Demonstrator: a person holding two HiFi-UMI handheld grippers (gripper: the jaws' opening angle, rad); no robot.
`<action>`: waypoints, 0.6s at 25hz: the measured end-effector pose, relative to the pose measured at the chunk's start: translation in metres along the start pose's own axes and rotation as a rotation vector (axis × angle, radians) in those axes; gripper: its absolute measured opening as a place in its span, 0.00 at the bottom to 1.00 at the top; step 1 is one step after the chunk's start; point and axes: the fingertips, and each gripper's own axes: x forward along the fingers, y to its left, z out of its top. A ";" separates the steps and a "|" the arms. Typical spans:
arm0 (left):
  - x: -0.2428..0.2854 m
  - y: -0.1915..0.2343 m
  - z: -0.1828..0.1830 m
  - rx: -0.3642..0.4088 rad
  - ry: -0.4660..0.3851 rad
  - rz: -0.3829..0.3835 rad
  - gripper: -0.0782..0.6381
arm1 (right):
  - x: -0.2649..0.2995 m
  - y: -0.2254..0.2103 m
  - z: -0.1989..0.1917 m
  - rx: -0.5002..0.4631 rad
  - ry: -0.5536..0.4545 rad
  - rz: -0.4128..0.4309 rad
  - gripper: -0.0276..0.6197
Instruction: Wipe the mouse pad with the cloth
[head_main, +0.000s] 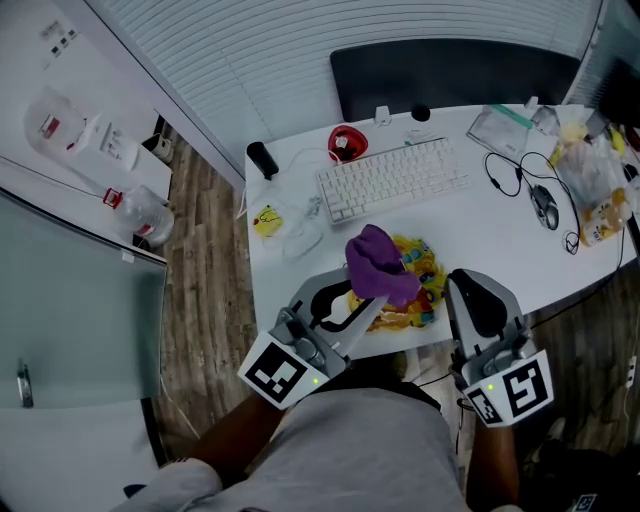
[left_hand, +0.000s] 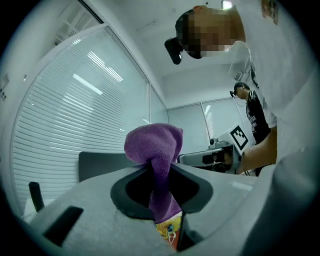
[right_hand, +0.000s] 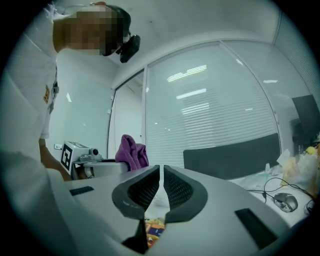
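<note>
My left tongs (left_hand: 160, 172) grip the cloth (head_main: 378, 262) directly above the pad (head_main: 422, 285) at the table's (head_main: 480, 225) near edge (right tongs (right_hand: 161, 175), clenched on nothing, hover just beside it), so I judge the left is nearer.

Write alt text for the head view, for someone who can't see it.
Seen from above, the left gripper clamps a purple cloth over a colourful mouse pad at the near edge of a white desk. The right gripper, shut and empty, is beside it; a white keyboard lies further back.
</note>
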 end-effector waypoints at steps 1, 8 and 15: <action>-0.001 0.000 0.003 0.009 -0.014 0.003 0.22 | 0.000 0.003 0.005 -0.010 -0.023 0.002 0.09; -0.006 -0.002 0.015 0.066 -0.068 0.017 0.22 | -0.001 0.017 0.015 -0.078 -0.080 -0.006 0.07; -0.007 -0.002 0.023 0.083 -0.104 0.031 0.22 | -0.005 0.023 0.014 -0.136 -0.083 0.000 0.06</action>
